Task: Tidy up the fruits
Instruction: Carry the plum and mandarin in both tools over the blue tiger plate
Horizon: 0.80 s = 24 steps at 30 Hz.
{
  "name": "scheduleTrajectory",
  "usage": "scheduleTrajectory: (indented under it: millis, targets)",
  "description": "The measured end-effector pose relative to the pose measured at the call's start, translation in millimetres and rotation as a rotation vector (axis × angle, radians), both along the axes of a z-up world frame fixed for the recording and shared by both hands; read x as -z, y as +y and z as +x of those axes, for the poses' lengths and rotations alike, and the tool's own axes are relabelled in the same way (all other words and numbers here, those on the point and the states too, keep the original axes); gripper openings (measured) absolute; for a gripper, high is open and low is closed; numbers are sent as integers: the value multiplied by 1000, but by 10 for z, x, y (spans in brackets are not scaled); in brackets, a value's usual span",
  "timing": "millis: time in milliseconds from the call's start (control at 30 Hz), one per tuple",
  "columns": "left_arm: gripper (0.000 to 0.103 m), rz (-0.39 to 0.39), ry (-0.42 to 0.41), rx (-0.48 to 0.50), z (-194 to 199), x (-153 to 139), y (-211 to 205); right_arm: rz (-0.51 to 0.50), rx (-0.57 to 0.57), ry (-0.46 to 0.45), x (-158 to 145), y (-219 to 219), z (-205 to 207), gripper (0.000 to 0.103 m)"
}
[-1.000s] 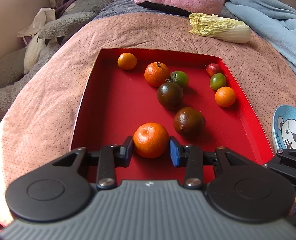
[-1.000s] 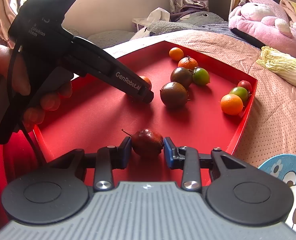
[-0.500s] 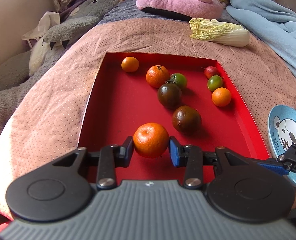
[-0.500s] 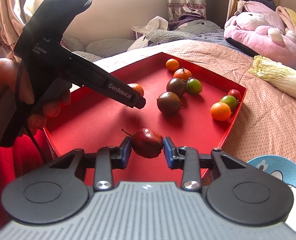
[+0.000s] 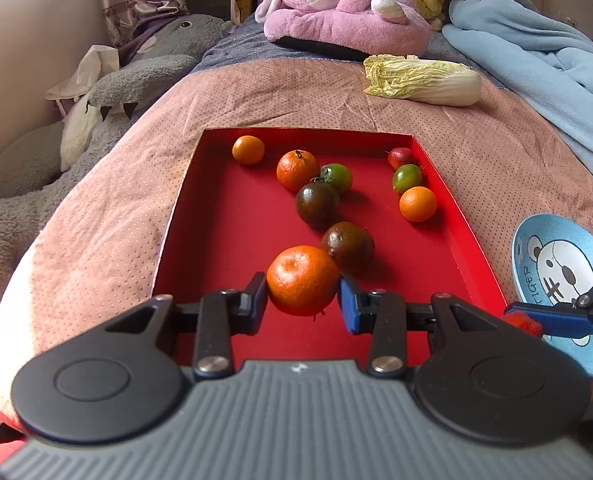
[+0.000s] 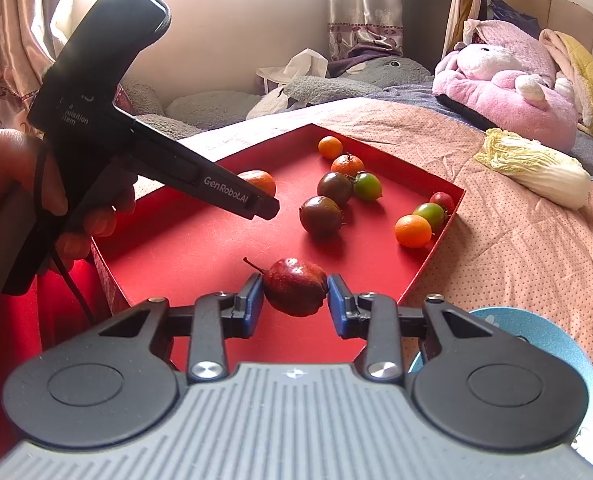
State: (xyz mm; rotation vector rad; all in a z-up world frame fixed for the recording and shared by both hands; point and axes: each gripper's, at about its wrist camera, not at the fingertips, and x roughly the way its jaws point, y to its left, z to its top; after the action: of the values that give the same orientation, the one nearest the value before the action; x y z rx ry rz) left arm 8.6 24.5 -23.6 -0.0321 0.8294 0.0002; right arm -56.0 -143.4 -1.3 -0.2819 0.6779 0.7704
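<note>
My left gripper [image 5: 302, 304] is shut on an orange mandarin [image 5: 302, 280] and holds it above the near end of the red tray [image 5: 184, 200]. My right gripper [image 6: 295, 306] is shut on a dark red pear-shaped fruit [image 6: 295, 286] above the tray's near corner [image 6: 416, 276]. Several fruits lie in the tray: two dark tomatoes [image 5: 317, 204], oranges [image 5: 418, 203], green tomatoes [image 5: 406, 178], a small red fruit [image 5: 400, 157]. The left gripper's body [image 6: 156, 156] shows in the right wrist view.
A blue bear-print plate [image 5: 560, 280] lies right of the tray on the pink quilt [image 5: 96, 240]; its rim shows in the right wrist view [image 6: 536, 332]. A napa cabbage [image 5: 424, 80], a pink plush [image 5: 344, 16], a grey plush and a blue blanket [image 5: 536, 60] lie beyond.
Both grippers have risen and pulled back with their fruits; the tray looks farther away. The right gripper's tip has come over the blue plate in the left wrist view.
</note>
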Motion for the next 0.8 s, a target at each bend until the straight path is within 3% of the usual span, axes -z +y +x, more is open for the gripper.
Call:
scheduleTrajectory:
  millis: [433,800]
  targets:
    - [41,-7,-32,44,-61,-51,-217,-2,92,-7,-21,-486,-27,40]
    - [41,-25,-69,137,-61,-95,-529,-15,220,9,44,-1058,-28,40]
